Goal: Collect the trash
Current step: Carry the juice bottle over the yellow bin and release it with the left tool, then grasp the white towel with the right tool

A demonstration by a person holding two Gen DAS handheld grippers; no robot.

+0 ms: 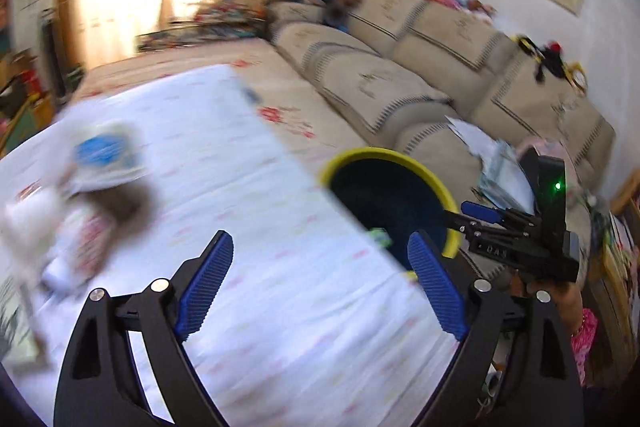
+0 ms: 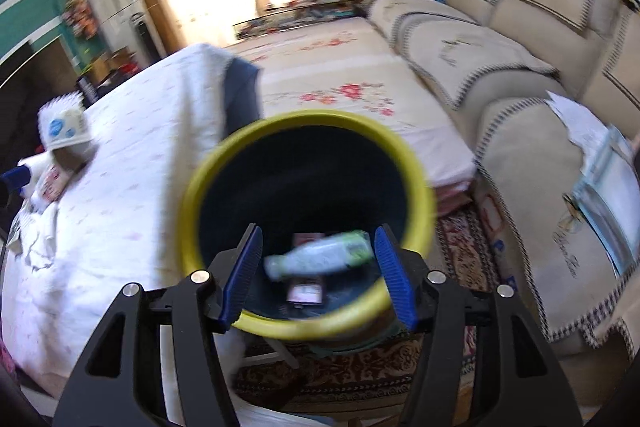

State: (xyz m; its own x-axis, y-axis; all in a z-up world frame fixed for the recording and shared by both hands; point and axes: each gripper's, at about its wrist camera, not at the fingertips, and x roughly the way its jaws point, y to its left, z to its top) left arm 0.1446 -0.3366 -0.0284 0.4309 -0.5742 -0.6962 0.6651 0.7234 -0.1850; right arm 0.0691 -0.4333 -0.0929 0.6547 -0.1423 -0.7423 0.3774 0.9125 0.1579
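Observation:
A dark bin with a yellow rim (image 2: pixel 208 163) stands beside the table's corner. Inside it a clear bottle with a green label (image 2: pixel 320 255) lies blurred above a flat packet (image 2: pixel 306 293). My right gripper (image 2: pixel 318 251) hovers over the bin's mouth, and its blue pads (image 2: pixel 394 275) flank the bottle without pressing on it. My left gripper (image 1: pixel 320 237) is open and empty above the white tablecloth (image 1: pixel 280 307). At the table's far left lie a paper cup with a blue label (image 1: pixel 104 155), crumpled tissue (image 1: pixel 24 223) and a red-printed wrapper (image 1: pixel 92 243). The bin (image 1: pixel 384 155) and right gripper (image 1: pixel 452 215) also show in the left wrist view.
A beige sofa (image 2: pixel 500 67) runs along the right, with papers (image 2: pixel 600 171) on its near seat. A patterned rug (image 2: pixel 360 359) lies under the bin. A floral floor cover (image 2: pixel 340 75) stretches beyond the table. Clutter fills the far corner by the bright window.

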